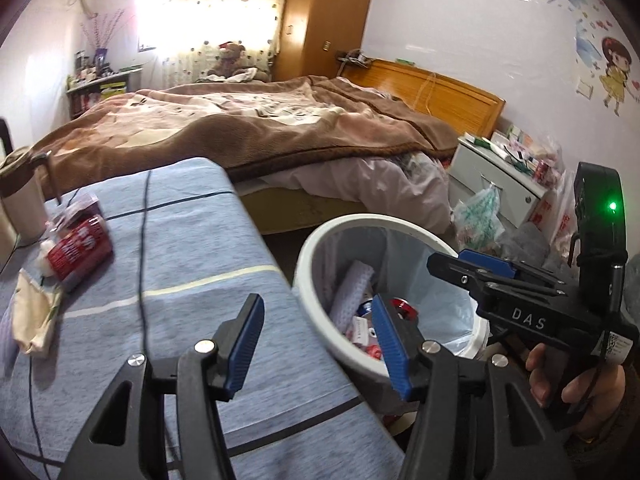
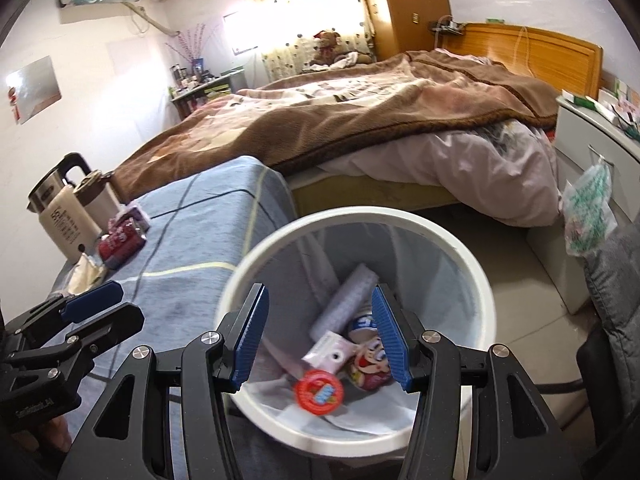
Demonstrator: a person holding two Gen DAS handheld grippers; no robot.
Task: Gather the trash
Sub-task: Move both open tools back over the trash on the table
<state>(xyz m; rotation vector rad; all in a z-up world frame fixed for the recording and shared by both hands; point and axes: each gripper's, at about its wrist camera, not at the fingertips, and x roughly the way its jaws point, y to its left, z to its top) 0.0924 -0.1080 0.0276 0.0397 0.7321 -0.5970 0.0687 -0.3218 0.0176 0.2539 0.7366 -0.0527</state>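
White round bin (image 2: 476, 280) below right gripper (image 2: 320, 336), left gripper (image 1: 316, 344); both jaws released.

White bin (image 2: 478, 276), red can (image 1: 80, 248), blue-grey lined cloth (image 1: 188, 248), brown blanket (image 2: 360, 120); blue fingers (image 2: 390, 336)

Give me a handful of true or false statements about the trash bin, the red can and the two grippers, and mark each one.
1. The right gripper is open above the white trash bin. True.
2. The red can is already in the bin. False: it lies on its side on the blue cloth-covered table.
3. The left gripper is shut on a tissue. False: it is open and holds nothing.
4. The bin already holds wrappers and a round red lid. True.
5. The kettle stands on the bed. False: it stands on the table beside the can.
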